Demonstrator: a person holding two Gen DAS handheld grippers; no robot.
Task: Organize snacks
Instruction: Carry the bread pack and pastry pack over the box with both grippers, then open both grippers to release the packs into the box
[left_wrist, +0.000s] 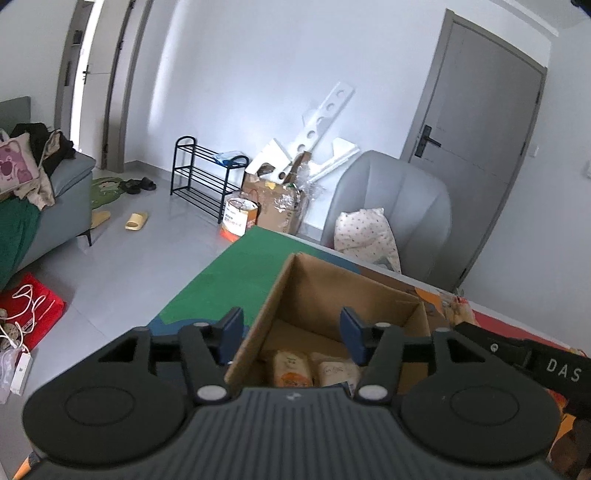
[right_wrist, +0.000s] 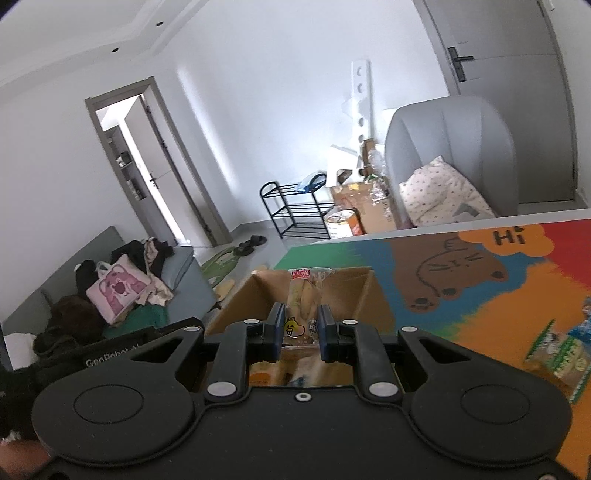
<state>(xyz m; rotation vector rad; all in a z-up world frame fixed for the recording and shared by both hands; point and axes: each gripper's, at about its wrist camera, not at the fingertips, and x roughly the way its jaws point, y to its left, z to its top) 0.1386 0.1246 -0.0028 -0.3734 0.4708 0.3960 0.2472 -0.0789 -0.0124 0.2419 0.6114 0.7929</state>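
An open cardboard box (left_wrist: 325, 291) stands on the colourful mat. My left gripper (left_wrist: 291, 328) hangs over the box's left wall, open, with nothing between its blue pads. Inside the box lie snack packets (left_wrist: 293, 369). In the right wrist view the same box (right_wrist: 354, 288) sits straight ahead, and my right gripper (right_wrist: 301, 326) is shut on a clear bread snack packet (right_wrist: 306, 295) with a red label, held upright above the box. More packets show in the box below it. The right gripper's black body enters the left wrist view at the right edge.
Loose snack packets (right_wrist: 561, 350) lie on the mat (right_wrist: 498, 295) at the right. A grey armchair (left_wrist: 391, 206) with a dotted pillow stands behind the table. A shoe rack (left_wrist: 207, 173), cartons and a sofa (left_wrist: 55, 206) with clothes fill the room beyond.
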